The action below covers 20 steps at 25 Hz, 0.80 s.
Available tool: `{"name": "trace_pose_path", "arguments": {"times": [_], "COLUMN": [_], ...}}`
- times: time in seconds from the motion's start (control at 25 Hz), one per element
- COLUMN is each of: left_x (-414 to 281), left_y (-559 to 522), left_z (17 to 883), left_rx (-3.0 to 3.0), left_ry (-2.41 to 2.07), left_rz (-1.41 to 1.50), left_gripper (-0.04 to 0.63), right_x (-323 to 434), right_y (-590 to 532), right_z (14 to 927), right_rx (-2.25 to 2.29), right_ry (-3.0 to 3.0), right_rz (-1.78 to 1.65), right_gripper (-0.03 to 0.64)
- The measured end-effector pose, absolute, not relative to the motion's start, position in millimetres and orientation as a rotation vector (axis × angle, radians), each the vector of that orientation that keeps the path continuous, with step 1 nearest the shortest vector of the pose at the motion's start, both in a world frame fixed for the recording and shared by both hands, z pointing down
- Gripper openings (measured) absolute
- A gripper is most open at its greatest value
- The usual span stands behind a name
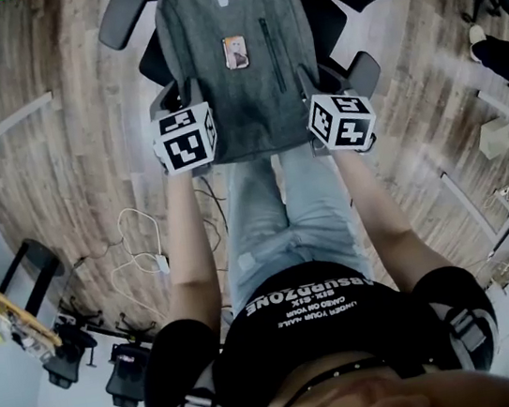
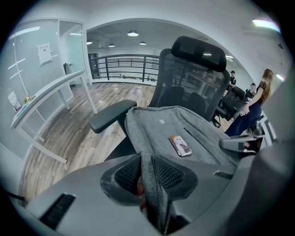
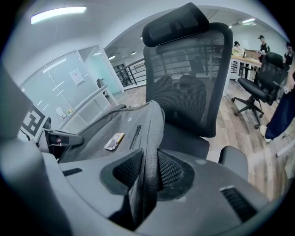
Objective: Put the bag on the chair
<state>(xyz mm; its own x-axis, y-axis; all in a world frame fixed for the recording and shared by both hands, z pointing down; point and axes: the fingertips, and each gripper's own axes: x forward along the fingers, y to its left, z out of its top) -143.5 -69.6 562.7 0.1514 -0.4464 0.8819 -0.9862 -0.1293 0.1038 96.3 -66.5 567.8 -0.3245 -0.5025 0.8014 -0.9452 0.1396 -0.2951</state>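
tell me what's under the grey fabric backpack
Under the grey fabric backpack is the black mesh office chair; its armrests stick out either side. The backpack covers most of the seat, so whether it rests there can't be seen.

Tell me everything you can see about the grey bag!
The bag is a grey backpack of woven-looking cloth, with a pale label near its top, a dark zip and a picture card on its front. It lies face up across the black chair, between the armrests. The left gripper and right gripper each pinch one side edge.
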Motion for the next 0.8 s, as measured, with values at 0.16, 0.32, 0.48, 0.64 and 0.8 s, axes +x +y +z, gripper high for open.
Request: {"name": "trace_pose_path", "arguments": {"times": [0.16,0.32,0.48,0.64,0.8], "left_x": [-145,-145,-148,-155,-154], "left_y": [-69,-66,-65,-66,-68], "left_z": [572,577,584,592,597], "left_rx": [1.658,1.629,1.615,1.598,1.596], "left_ry": [-1.394,-1.402,-1.411,-1.403,-1.397], "left_rz": [0.914,0.915,0.903,0.897,0.918], "left_gripper": [0.097,0.097,0.098,0.098,0.098], "right_x": [95,96,94,88,89], "right_y": [-69,-69,-71,-75,-78], "right_z": [576,582,588,593,596], "right_rx": [1.368,1.349,1.331,1.319,1.320], "right_ry": [-1.896,-1.897,-1.896,-1.895,-1.890], "right_rz": [1.094,1.091,1.086,1.093,1.104], "right_gripper": [0.100,0.100,0.101,0.101,0.101]}}
